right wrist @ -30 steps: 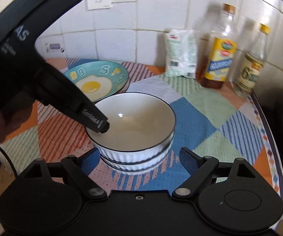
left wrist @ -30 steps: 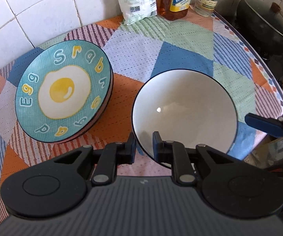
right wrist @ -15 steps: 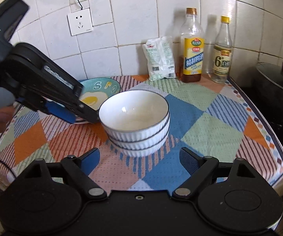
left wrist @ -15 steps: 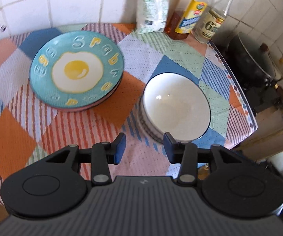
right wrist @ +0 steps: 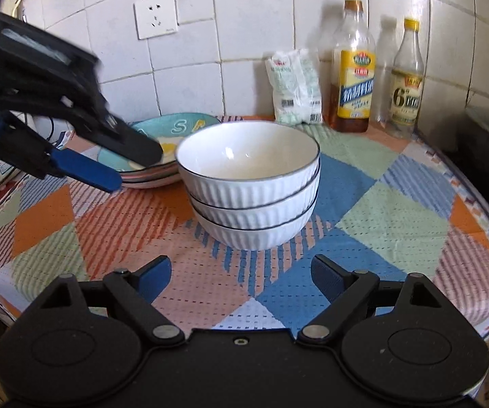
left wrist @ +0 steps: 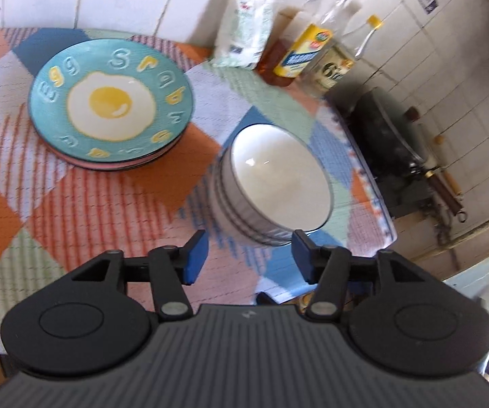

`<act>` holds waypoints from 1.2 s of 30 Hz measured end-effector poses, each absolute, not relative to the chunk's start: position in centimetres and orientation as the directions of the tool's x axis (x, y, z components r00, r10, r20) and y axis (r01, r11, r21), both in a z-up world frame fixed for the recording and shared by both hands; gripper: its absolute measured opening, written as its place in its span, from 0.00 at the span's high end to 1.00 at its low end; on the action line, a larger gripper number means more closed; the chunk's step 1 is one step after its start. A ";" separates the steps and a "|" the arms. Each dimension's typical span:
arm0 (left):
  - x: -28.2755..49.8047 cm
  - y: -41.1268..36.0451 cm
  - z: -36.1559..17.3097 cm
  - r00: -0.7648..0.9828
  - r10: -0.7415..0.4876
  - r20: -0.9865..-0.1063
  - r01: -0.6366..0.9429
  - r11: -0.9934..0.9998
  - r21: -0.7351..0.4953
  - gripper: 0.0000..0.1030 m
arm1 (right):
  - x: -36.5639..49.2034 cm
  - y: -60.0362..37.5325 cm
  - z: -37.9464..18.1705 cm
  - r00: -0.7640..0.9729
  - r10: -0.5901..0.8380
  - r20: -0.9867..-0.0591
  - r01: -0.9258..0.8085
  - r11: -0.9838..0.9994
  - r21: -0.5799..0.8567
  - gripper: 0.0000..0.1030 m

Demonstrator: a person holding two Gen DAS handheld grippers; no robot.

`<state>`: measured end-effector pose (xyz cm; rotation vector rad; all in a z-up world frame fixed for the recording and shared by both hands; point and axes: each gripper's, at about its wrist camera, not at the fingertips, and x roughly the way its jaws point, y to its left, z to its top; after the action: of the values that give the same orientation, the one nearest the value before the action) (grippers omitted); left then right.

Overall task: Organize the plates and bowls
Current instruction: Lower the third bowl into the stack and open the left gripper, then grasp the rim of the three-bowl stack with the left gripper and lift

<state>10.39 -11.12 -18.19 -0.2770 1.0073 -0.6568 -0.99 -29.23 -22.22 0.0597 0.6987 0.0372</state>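
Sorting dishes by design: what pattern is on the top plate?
Teal top plate with a fried egg and raised letters; clearest in the left wrist view.

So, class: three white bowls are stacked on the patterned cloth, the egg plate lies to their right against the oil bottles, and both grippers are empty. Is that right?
Not quite. The egg plate lies to the left of the bowls, away from the oil bottles; the right wrist view shows it. The rest holds: three bowls stacked on the cloth, left gripper and right gripper empty.
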 end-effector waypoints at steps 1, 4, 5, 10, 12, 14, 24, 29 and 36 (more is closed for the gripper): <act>10.5 -11.3 -18.2 0.364 -0.639 -0.678 0.386 0.766 -0.514 0.43 | -0.4 -29.6 -22.8 0.756 0.061 -0.652 -0.014 0.997 0.078 0.11; 11.3 -12.1 -18.7 0.353 -0.676 -0.647 0.410 0.733 -0.542 0.38 | 1.1 -30.3 -24.6 0.753 0.071 -0.654 -0.019 0.996 0.087 0.11; 11.7 -12.4 -19.0 0.355 -0.676 -0.646 0.411 0.734 -0.541 0.38 | 1.6 -30.4 -25.1 0.755 0.074 -0.652 -0.023 0.996 0.087 0.11; 14.1 -13.9 -21.1 0.336 -0.661 -0.671 0.394 0.746 -0.537 0.37 | 3.7 -30.4 -26.7 0.777 0.079 -0.625 -0.033 0.996 0.085 0.08; 14.9 -14.4 -22.0 0.323 -0.645 -0.693 0.385 0.758 -0.526 0.36 | 4.7 -30.2 -27.1 0.772 0.039 -0.634 -0.009 0.999 0.051 0.07; 15.4 -15.1 -22.4 0.317 -0.595 -0.739 0.368 0.795 -0.483 0.36 | 5.1 -30.1 -27.3 0.777 0.034 -0.628 -0.012 0.999 0.039 0.05; 16.8 -15.9 -24.8 0.289 -0.565 -0.773 0.305 0.820 -0.485 0.52 | 7.2 -30.7 -27.6 0.779 0.128 -0.614 -0.122 0.991 0.052 0.01; 17.8 -14.6 -25.9 0.294 -0.620 -0.728 0.212 0.785 -0.582 0.60 | 7.8 -30.7 -27.7 0.786 0.139 -0.602 -0.130 0.990 0.059 0.01; 16.9 -15.7 -25.1 0.324 -0.595 -0.736 0.308 0.802 -0.512 0.63 | 8.1 -30.9 -27.3 0.760 0.168 -0.628 -0.164 0.984 0.064 0.02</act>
<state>16.93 -15.66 -25.10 -0.3021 1.0905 -0.6035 8.11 -30.92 -27.32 0.0056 0.6838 0.1806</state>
